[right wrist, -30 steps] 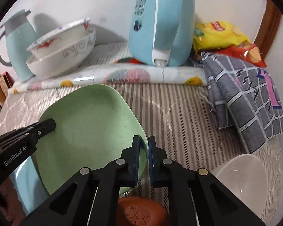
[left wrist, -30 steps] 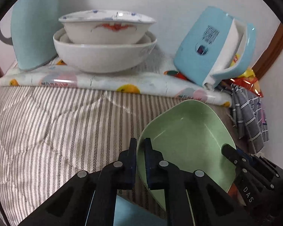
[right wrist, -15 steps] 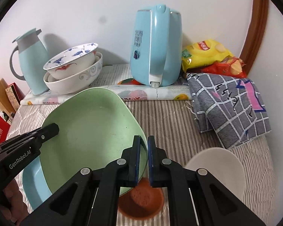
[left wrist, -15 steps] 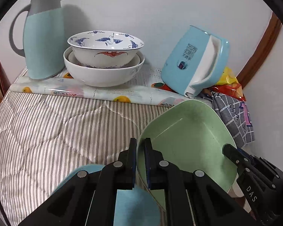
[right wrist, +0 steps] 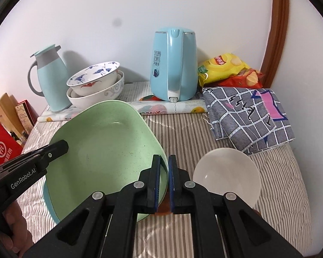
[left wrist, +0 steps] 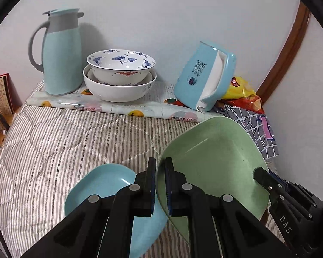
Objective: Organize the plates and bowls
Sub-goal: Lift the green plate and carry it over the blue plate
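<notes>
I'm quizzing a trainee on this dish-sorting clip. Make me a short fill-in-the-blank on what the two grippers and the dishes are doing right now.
1. Both the left gripper and the right gripper are shut on the rim of the ____ plate.
2. Partly under that plate lies a ____ plate.
3. The crane bowl sits nested inside a plain ____ bowl.
4. Just left of those bowls stands the ____.

Missing words: green; blue; white; jug

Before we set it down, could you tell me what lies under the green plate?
A blue plate on the striped cloth, partly covered by the green plate; a brown dish peeks out, mostly hidden.
</notes>
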A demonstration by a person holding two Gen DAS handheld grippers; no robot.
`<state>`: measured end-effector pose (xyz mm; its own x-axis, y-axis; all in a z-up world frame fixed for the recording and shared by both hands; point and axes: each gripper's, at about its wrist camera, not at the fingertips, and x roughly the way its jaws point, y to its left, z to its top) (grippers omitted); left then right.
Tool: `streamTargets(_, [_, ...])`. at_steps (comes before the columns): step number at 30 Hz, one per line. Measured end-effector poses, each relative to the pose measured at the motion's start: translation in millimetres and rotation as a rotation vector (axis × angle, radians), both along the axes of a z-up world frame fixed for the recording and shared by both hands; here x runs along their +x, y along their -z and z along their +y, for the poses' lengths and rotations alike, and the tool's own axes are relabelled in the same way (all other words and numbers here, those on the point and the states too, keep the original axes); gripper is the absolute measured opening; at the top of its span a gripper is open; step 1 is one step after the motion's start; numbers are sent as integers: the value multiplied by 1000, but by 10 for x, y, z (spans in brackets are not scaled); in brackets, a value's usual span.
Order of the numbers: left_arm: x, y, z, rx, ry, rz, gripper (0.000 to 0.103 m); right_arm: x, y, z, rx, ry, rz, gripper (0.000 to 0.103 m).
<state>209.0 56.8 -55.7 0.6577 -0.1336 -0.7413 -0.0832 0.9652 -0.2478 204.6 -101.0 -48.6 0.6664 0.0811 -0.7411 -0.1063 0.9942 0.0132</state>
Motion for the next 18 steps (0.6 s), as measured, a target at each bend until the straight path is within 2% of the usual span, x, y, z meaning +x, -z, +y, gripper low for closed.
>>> streamTargets(18, [-445,-250,-29,13,1,-44,8,-481,-217,-20,16,6,-45,7])
